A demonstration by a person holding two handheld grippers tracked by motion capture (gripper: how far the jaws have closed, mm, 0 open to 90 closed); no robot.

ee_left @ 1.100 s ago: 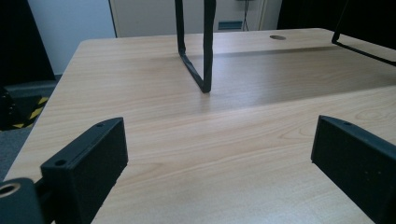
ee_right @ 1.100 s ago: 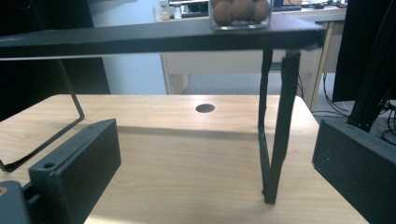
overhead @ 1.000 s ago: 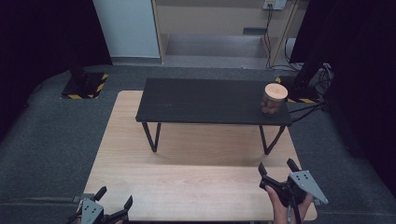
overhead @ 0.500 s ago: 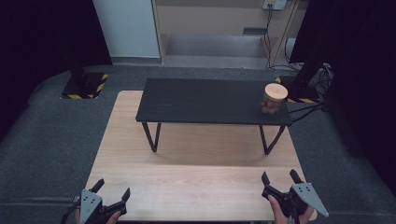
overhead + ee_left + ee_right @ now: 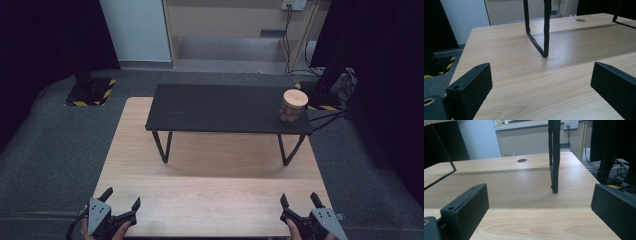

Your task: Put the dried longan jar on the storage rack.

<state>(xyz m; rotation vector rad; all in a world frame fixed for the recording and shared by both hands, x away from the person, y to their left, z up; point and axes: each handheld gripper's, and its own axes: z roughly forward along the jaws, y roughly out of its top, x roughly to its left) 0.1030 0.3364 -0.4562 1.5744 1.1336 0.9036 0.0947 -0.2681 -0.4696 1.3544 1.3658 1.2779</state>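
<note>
Down at the near edge of the wooden table [image 5: 210, 200], left gripper [image 5: 121, 199] and right gripper [image 5: 299, 201] sit with jaws spread wide, gripping nothing, bare wood ahead. One black bench [image 5: 225, 107] stands beyond, its legs cut off in both gripper views. One lidded jar [image 5: 293, 106] sits at its far right corner, contents possibly nuts.
</note>
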